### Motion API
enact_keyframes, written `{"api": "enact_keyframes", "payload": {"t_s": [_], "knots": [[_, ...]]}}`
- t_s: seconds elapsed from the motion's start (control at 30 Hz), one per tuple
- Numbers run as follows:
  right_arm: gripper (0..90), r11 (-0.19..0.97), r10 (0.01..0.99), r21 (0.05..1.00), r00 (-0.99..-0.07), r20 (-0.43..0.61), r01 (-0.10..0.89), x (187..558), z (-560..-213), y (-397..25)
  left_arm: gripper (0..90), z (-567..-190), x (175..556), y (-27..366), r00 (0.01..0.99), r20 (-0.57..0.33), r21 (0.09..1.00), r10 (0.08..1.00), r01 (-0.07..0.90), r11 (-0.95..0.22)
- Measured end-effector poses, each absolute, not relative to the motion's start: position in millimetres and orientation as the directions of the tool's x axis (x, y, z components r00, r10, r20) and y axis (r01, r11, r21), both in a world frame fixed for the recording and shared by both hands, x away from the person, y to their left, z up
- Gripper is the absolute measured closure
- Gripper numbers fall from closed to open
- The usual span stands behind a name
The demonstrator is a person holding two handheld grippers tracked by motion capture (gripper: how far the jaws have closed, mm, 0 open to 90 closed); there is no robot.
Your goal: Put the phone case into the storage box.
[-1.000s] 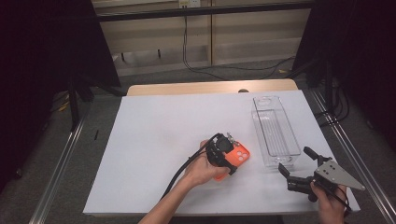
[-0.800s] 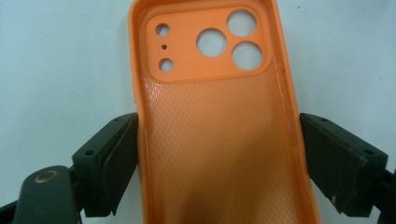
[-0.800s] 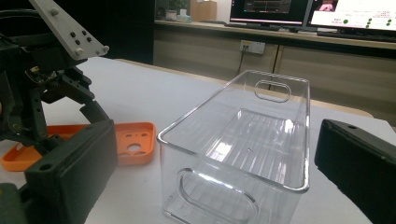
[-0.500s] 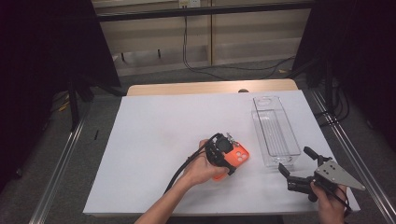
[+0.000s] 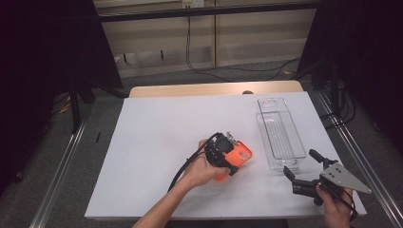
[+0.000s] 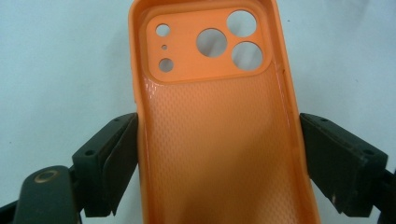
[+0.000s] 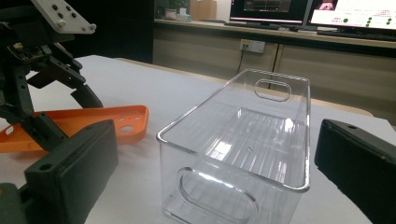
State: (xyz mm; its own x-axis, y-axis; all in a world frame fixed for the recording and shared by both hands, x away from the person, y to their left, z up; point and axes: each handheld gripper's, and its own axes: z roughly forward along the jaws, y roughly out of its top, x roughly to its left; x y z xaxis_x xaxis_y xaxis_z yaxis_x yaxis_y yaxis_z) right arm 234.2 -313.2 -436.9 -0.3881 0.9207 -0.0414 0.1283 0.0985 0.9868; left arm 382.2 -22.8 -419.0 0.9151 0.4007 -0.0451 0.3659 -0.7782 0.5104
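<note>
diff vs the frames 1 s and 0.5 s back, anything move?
Nothing visibly changed. The left gripper sits at the same spot with its jaws around the sides of the orange phone case, which lies on the table. The right gripper hangs open in the same place near the end of the clear bin, which has not shifted.

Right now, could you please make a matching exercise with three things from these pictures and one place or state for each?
Things:
1. orange phone case
2. clear plastic bin
3. right gripper

States:
A. empty, on the table's right side
B. open, facing the bin's near end
C. lying inside up between the left gripper's jaws

Pairs: 1-C, 2-A, 3-B
</note>
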Motion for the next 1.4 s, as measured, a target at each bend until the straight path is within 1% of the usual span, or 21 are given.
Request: {"api": "enact_keyframes", "payload": {"t_s": [0.1,0.27,0.63,0.73,0.83,1.0,1.13,1.4], "knots": [[0.0,0.099,0.922,0.987,-0.385,-0.043,0.126,233.8,-436.9,-313.3,15.3,-416.1,383.8,-16.8,0.905,-0.086,0.535,0.417,0.394,-0.747],[0.0,0.1,0.924,0.986,-0.381,-0.044,0.13,232.9,-436.9,-313.7,15.3,-409.7,384.9,-7.3,0.898,-0.097,0.559,0.428,0.405,-0.724],[0.0,0.097,0.925,0.986,-0.377,-0.04,0.133,232.6,-436.9,-313.4,15.3,-396.3,379.2,12.7,0.888,-0.071,0.594,0.454,0.404,-0.696],[0.0,0.096,0.924,0.987,-0.381,-0.039,0.132,233.0,-437.1,-313.3,15.3,-393.2,377.1,16.4,0.889,-0.051,0.595,0.455,0.393,-0.701],[0.0,0.093,0.924,0.987,-0.381,-0.036,0.132,232.9,-437.1,-313.2,15.3,-389.7,374.9,20.6,0.891,-0.049,0.603,0.452,0.387,-0.698],[0.0,0.099,0.922,0.985,-0.386,-0.039,0.138,232.1,-437.5,-312.8,15.3,-389.1,368.8,27.1,0.886,-0.052,0.627,0.46,0.387,-0.676],[0.0,0.091,0.922,0.986,-0.386,-0.031,0.138,230.9,-436.4,-312.8,15.3,-391.8,365.7,32.4,0.885,-0.044,0.628,0.464,0.386,-0.676],[0.0,0.114,0.898,0.984,-0.437,-0.044,0.134,233.4,-431.3,-301.1,15.3,-390.5,359.8,44.8,0.879,-0.035,0.63,0.475,0.388,-0.672]]}}
